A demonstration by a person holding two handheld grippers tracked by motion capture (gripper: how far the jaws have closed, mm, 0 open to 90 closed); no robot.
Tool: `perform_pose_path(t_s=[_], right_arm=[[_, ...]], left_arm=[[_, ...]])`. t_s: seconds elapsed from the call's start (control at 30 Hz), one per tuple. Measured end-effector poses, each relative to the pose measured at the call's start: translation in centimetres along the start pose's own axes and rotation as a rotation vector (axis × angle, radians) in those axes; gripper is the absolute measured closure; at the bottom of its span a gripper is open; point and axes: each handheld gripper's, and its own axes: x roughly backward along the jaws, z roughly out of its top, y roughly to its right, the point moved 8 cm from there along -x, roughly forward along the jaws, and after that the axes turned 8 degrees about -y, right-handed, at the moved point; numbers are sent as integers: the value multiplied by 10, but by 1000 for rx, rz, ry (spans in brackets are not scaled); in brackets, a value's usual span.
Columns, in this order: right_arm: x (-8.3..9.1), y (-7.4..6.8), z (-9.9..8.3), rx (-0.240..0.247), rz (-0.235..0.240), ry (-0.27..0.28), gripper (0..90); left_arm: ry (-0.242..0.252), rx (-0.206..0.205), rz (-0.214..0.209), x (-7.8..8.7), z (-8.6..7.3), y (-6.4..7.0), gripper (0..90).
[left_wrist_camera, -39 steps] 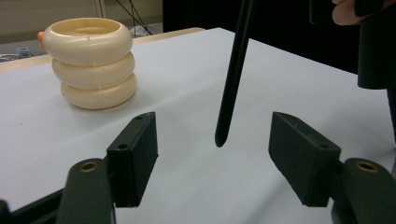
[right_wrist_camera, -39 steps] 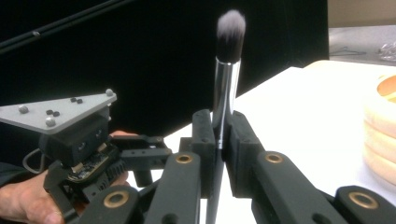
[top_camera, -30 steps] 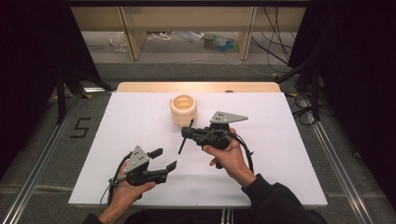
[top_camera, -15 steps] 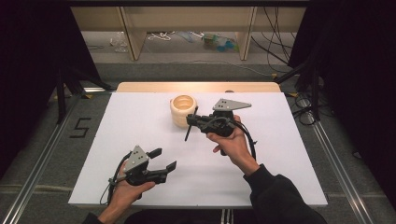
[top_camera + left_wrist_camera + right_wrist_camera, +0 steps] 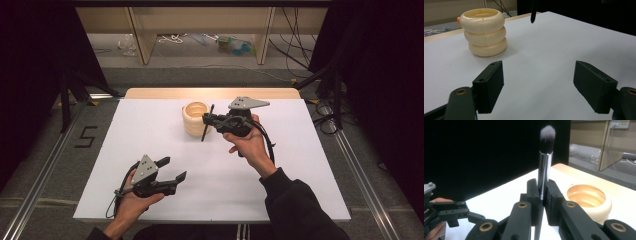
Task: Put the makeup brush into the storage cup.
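A cream ribbed cup (image 5: 195,119) made of three stacked rings stands at the back middle of the white table (image 5: 150,130); the left gripper view shows the cup (image 5: 484,32) ahead. My right gripper (image 5: 210,121) hovers just right of the cup, shut on a makeup brush (image 5: 206,125) held upright. In the right gripper view the brush (image 5: 545,155) rises between the jaws of that gripper (image 5: 541,195), bristles up, with the cup's mouth (image 5: 587,196) to the right. Near the front left edge, my left gripper (image 5: 172,169) sits open with nothing between its fingers (image 5: 490,85).
A wooden strip (image 5: 210,93) runs along the table's far edge. Beyond it are wooden desk legs (image 5: 140,40) and cables on the floor. Metal rails (image 5: 45,175) flank the table on both sides. A floor mark "5" (image 5: 86,136) lies at the left.
My right gripper has carried the brush back and left toward the cup and turned it more upright. The left gripper has stayed put.
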Motion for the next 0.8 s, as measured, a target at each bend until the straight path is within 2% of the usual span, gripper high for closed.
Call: perform_pose_path(t_s=[0.03,0.07,0.1,0.37,0.43,0.53,0.63,0.73,0.8], right_arm=[[0,1,0,0,-4,-4,838],[-1,2,1,1,-10,-2,839],[-1,3,2,1,-13,-2,838],[-4,16,8,-9,-39,2,838],[-4,18,10,-18,-38,9,839],[-6,25,12,-19,-56,6,839],[-9,30,14,-26,-63,17,838],[-11,34,14,-26,-72,0,838],[-12,36,16,-31,-69,4,839]], left_arm=[[4,17,1,0,0,0,244],[5,11,-1,0,1,-1,243],[4,23,1,0,0,-1,243],[4,12,5,1,0,-4,235],[9,35,8,1,0,-4,235],[5,24,14,1,0,-6,234],[11,33,12,1,1,-6,235],[9,21,17,1,0,-7,234],[12,35,14,1,0,-7,231]])
